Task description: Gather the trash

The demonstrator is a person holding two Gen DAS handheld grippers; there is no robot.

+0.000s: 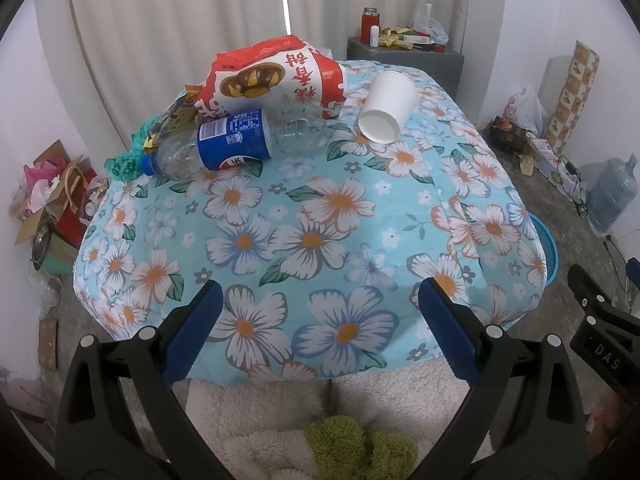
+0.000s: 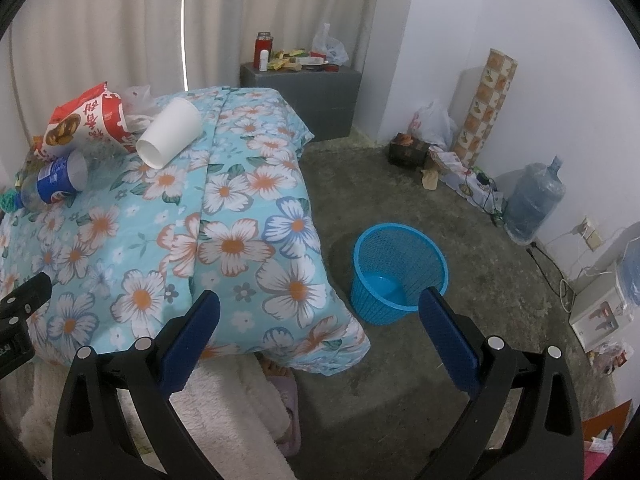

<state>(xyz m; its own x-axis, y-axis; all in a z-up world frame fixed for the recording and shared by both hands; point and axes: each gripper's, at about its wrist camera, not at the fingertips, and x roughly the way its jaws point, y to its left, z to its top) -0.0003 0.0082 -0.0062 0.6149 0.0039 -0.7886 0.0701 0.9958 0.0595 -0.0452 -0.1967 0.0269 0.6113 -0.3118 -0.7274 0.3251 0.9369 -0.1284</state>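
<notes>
While both tools hang spread and empty over the table's near edge, the left gripper point(image 1: 320, 320) should reach for the tipped paper cup point(image 1: 386, 108) near the far edge, pinching its rim gently. The right gripper point(image 2: 320, 328) hovers near the blue basket point(image 2: 398, 276) on the floor beside the table point(image 2: 240, 216).
</notes>
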